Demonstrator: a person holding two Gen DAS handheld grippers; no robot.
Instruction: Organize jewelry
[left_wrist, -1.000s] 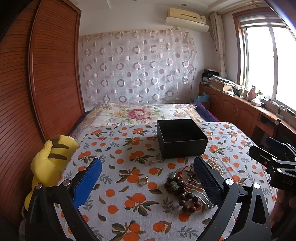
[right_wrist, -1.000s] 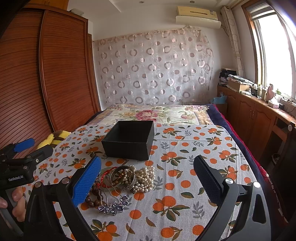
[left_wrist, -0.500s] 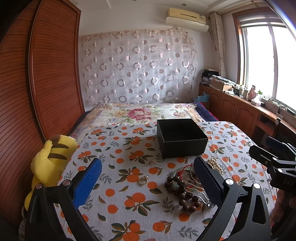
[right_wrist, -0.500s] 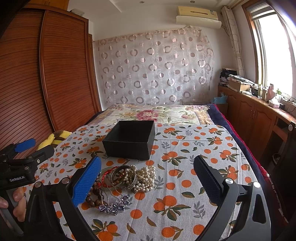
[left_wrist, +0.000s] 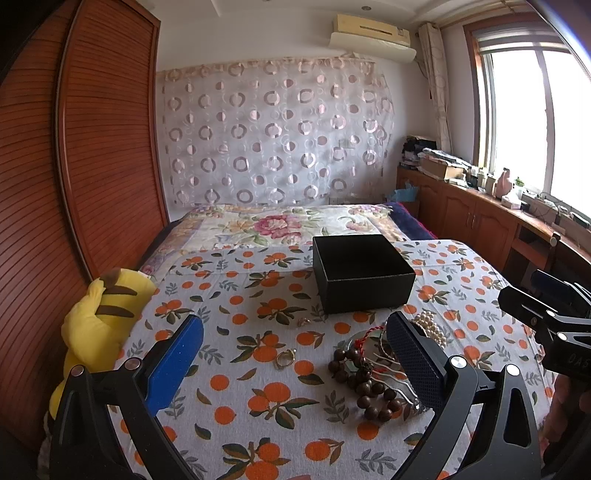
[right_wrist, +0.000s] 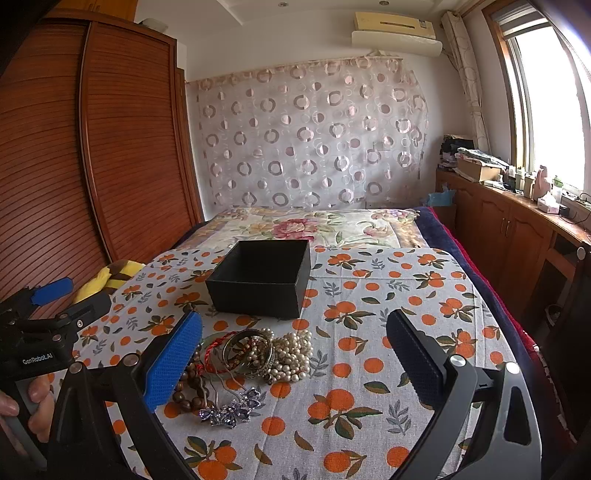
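An open black box (left_wrist: 364, 277) (right_wrist: 263, 281) stands on the orange-print bedspread (left_wrist: 258, 398). In front of it lies a heap of jewelry: a dark wooden bead bracelet (left_wrist: 364, 384) (right_wrist: 186, 386), a white pearl strand (right_wrist: 293, 349) (left_wrist: 428, 326), metal bangles (right_wrist: 247, 350), a red cord (right_wrist: 212, 350) and a purple flower clip (right_wrist: 231, 408). A small ring (left_wrist: 285, 359) lies apart, to the left of the heap. My left gripper (left_wrist: 295, 363) hovers open over the ring and beads. My right gripper (right_wrist: 293, 363) is open above the heap's right side. Both are empty.
A yellow plush toy (left_wrist: 98, 325) sits at the bed's left edge against the wooden wardrobe (left_wrist: 55, 184). A floral quilt (left_wrist: 284, 225) lies behind the box. Wooden cabinets (right_wrist: 509, 229) run under the window at right. A hand (right_wrist: 26, 406) holds the left gripper's handle.
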